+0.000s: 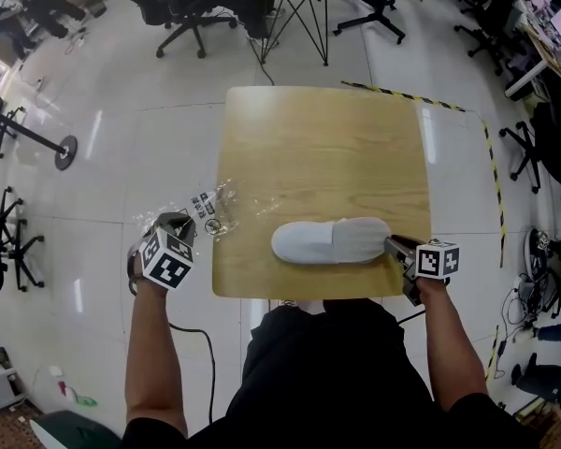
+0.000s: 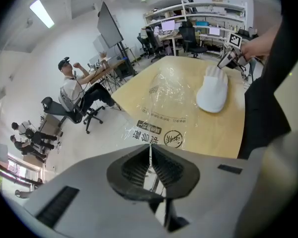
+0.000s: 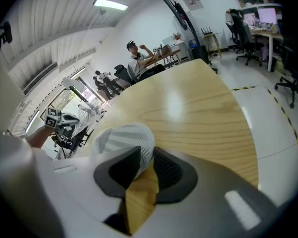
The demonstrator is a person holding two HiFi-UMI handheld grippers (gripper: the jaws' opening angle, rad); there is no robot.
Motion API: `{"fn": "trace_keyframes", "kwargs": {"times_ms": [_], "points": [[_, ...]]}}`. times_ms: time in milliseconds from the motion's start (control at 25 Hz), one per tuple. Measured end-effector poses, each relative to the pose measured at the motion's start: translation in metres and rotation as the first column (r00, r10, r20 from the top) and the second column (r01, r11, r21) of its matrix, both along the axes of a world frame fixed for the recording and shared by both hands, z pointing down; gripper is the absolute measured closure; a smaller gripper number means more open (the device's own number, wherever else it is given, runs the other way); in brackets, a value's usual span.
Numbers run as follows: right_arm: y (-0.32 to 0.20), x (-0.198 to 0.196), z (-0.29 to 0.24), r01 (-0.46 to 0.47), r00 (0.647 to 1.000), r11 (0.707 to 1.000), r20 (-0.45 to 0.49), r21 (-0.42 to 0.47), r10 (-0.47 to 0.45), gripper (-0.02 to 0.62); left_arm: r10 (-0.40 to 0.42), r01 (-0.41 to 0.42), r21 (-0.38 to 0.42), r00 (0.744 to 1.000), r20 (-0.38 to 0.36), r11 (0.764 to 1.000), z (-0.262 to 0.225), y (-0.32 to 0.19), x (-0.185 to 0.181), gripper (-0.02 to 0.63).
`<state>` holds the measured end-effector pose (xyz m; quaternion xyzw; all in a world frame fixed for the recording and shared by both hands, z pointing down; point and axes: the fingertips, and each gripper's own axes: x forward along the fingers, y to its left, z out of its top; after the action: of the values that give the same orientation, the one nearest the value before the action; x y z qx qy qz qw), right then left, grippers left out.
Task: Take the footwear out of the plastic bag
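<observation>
White slipper [image 1: 329,241] lies out of the bag [image 1: 210,209] on the wooden surface [image 1: 318,138], near its front edge. We see the right claw [image 3: 145,162] closed on one end of it, which the pads partly cover. The left claw [image 2: 150,155] is pinched narrow on a thin edge of the clear bag, which straddles the surface's left edge; its film is hard to trace against the wood, its print too small for us to read.

**Bright room, heavy fisheye**

I see ceiling strip lights [image 3: 111,4] glaring off the glossy white floor [image 1: 122,204] and the pale wooden square table [image 3: 203,128]. Shadows are soft. Both gripper views warp and darken at their rims.
</observation>
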<state>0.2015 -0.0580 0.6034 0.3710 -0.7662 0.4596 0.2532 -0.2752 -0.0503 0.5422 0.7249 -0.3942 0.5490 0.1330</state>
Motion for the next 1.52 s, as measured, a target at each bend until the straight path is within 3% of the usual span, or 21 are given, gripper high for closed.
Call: {"fn": "trace_keyframes", "kwargs": {"times_ms": [120, 280, 520, 680, 840, 1080, 1240, 1400, 1520], "points": [[0.001, 0.002, -0.002, -0.004, 1.000, 1.000, 0.011, -0.001, 0.004, 0.522, 0.059, -0.058, 0.035, 0.997, -0.039, 0.998, -0.012, -0.031, 0.041, 0.589], [0.004, 0.001, -0.001, -0.005, 1.000, 1.000, 0.024, -0.003, 0.006, 0.522, 0.167, -0.166, 0.041, 0.985, -0.032, 0.985, -0.016, -0.072, 0.107, 0.589], [0.004, 0.003, 0.001, -0.023, 0.999, 1.000, 0.048, 0.001, 0.023, 0.522, 0.289, -0.290, -0.002, 0.955, -0.072, 0.957, 0.004, -0.121, 0.210, 0.589], [0.004, 0.000, 0.002, -0.042, 0.997, 0.999, 0.071, -0.013, 0.043, 0.522, 0.326, -0.334, -0.080, 0.940, -0.099, 0.939, 0.035, -0.135, 0.255, 0.589], [0.008, 0.003, -0.007, -0.046, 0.996, 0.999, 0.077, -0.006, 0.046, 0.528, 0.358, -0.368, -0.159, 0.930, -0.086, 0.916, 0.069, -0.138, 0.278, 0.589], [0.027, 0.035, -0.034, -0.086, 0.994, 0.996, 0.070, 0.029, 0.084, 0.508, 0.383, -0.390, -0.178, 0.921, -0.075, 0.903, 0.084, -0.136, 0.296, 0.581], [0.046, 0.046, -0.061, -0.134, 0.988, 0.987, 0.082, 0.084, 0.127, 0.499, 0.393, -0.407, -0.128, 0.912, -0.118, 0.905, 0.076, -0.134, 0.303, 0.474], [0.063, 0.049, -0.095, -0.218, 0.973, 0.959, 0.111, 0.182, 0.201, 0.469, 0.364, -0.377, -0.015, 0.904, -0.226, 0.926, 0.040, -0.129, 0.299, 0.462], [0.073, 0.045, -0.135, -0.344, 0.927, 0.892, 0.257, 0.292, 0.273, 0.395, 0.281, -0.278, 0.067, 0.871, -0.403, 0.958, -0.004, -0.110, 0.293, 0.505]]}}
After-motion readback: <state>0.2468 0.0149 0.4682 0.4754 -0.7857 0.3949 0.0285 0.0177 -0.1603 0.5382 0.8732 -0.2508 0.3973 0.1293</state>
